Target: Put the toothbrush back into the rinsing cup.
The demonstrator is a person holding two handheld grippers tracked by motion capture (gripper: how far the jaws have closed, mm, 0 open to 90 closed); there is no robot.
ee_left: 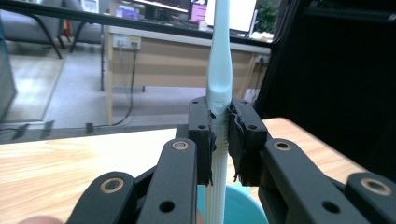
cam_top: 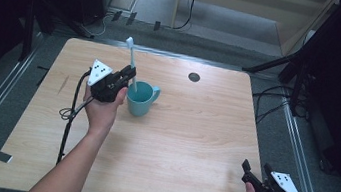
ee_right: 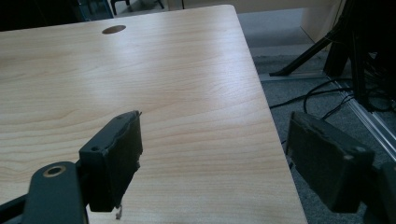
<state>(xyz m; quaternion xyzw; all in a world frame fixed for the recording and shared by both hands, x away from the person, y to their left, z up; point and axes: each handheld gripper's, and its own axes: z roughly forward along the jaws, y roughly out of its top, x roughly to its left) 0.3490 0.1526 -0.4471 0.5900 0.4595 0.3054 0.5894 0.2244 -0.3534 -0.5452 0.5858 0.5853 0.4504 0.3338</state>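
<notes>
A teal mug (cam_top: 142,98) stands on the wooden table (cam_top: 194,129) left of centre. A pale toothbrush (cam_top: 131,62) stands nearly upright with its lower end inside the mug. My left gripper (cam_top: 130,76) is shut on the toothbrush handle just above the mug's rim. In the left gripper view the toothbrush (ee_left: 219,88) rises between the pads (ee_left: 205,140), and the mug's rim (ee_left: 243,205) shows below. My right gripper (cam_top: 255,167) is open at the table's near right corner, with nothing between its jaws. The right gripper (ee_right: 215,154) hovers over bare wood.
A dark round hole (cam_top: 194,76) sits in the table near the far edge. Black stands and cables (cam_top: 280,91) lie on the floor to the right of the table. A metal rail (cam_top: 301,160) runs along the right side.
</notes>
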